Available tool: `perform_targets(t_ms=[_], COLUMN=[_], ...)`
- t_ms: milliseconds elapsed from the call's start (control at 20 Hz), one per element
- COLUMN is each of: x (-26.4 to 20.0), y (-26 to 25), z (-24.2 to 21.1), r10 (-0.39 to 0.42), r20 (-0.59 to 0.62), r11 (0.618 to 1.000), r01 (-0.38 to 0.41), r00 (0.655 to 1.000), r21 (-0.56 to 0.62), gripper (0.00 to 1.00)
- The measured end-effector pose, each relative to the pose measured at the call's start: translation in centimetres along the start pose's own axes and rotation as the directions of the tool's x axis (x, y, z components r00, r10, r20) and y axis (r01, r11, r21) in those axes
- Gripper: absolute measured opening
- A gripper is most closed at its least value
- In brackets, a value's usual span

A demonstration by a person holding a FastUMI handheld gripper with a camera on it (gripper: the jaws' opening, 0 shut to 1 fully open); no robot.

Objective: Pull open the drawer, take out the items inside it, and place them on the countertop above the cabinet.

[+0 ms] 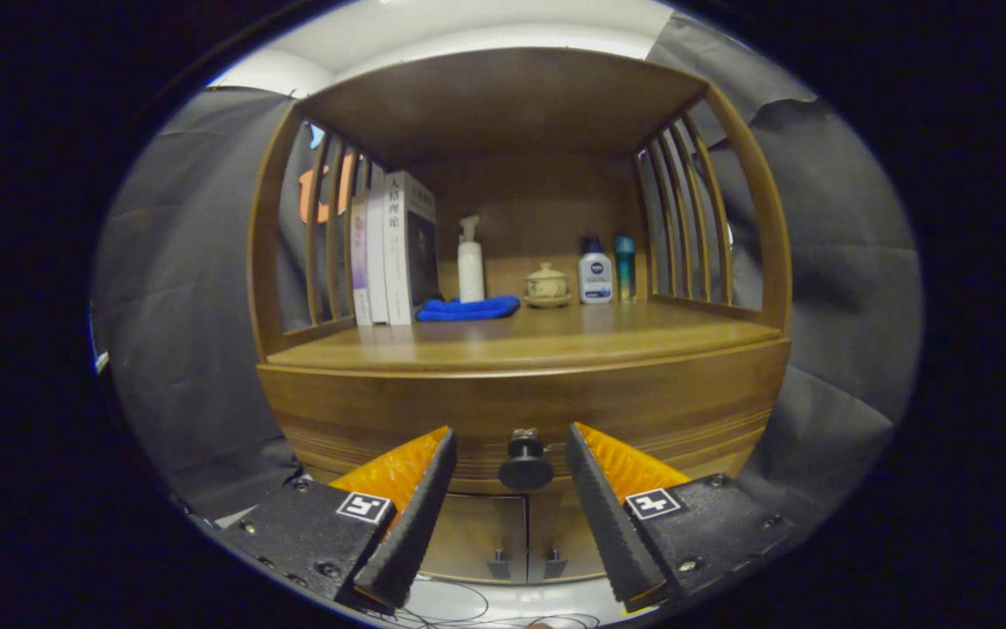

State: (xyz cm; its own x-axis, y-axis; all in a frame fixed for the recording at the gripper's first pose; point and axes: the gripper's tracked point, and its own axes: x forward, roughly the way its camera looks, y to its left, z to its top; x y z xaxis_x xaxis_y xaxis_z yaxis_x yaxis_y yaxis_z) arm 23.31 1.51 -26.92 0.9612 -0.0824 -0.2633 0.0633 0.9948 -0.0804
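With the gripper (pixel 510 467) spread wide around the drawer knob (pixel 526 470), center it, pinch firmly, then pull the drawer (pixel 381 411) straight toward the near side.

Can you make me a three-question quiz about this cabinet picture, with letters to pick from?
1. Where is the drawer knob? A) between the gripper fingers B) on the countertop C) beside the books
2. What colour is the folded cloth? A) red B) blue C) yellow
3. How is the drawer? A) pulled out B) taken away C) closed

Answers: 1 A, the knob sits in the gap between the open fingers, untouched. 2 B, the cloth by the white pump bottle is blue. 3 C, the drawer front sits flush under the countertop.
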Motion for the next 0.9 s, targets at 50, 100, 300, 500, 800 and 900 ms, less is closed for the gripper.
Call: perform_targets(t_ms=[50,100,300,500,800,900], x=[0.8,1.5,3.6,4.1,4.0,3.7], y=[-0.3,-0.6,-0.9,-0.7,-0.9,-0.9], z=[-0.6,-0.9,-2.3,-2.6,-2.8,-2.9], r10=[-0.008,-0.016,-0.025,-0.039,-0.072,-0.08], r20=[-0.006,-0.005,-0.006,0.002,-0.04,-0.049], r11=[1.0,1.0,1.0,0.999,0.995,0.994], r01=[0.008,0.016,0.025,0.039,0.074,0.084], r00=[1.0,1.0,1.0,0.999,0.997,0.996], r21=[-0.004,-0.008,-0.019,0.001,0.065,0.071], gripper=[0.82,0.82,0.7,0.52,0.4,0.37])
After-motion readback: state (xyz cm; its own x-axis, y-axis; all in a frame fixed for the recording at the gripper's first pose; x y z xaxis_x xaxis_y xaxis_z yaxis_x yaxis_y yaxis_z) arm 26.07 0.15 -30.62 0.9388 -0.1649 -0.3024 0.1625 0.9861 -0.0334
